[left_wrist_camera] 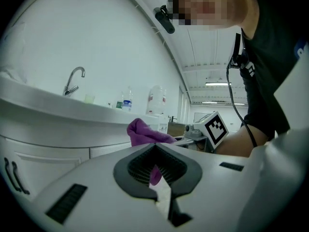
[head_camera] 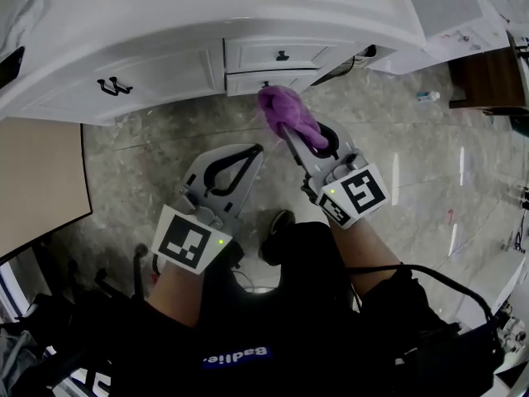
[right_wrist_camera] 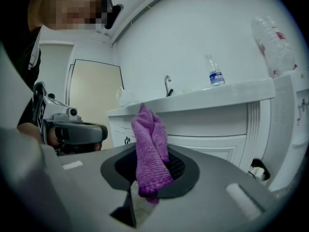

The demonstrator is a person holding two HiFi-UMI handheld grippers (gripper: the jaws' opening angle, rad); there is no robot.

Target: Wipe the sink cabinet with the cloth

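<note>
Nearest the person, the left claw hangs low over the floor with its jaws drawn together and nothing between them; the purple seen through its opening in the left gripper view is the cloth beyond it. Beside it and a little further forward, the right claw is clamped on the purple cloth. In the right gripper view the cloth is pinched at its lower end and stands up out of the jaws as a folded roll. Its long axis runs in line with the claw and points at the cabinet. The sink cabinet lies directly ahead of the cloth's free end, which in the head view sits just below the lower drawer front. No view settles whether the cloth touches the panel. The right hand is clearly the nearer and the one placed to wipe. In my judgement the coming stroke needs only a short advance of that claw onto the white drawer fronts and door. The panels are smooth, painted and fitted with dark handles, which could snag the cloth. Above them runs the white counter, carrying a tap and a water bottle. The room beyond has pale walls, a marbled floor and ceiling strip lights.
</note>
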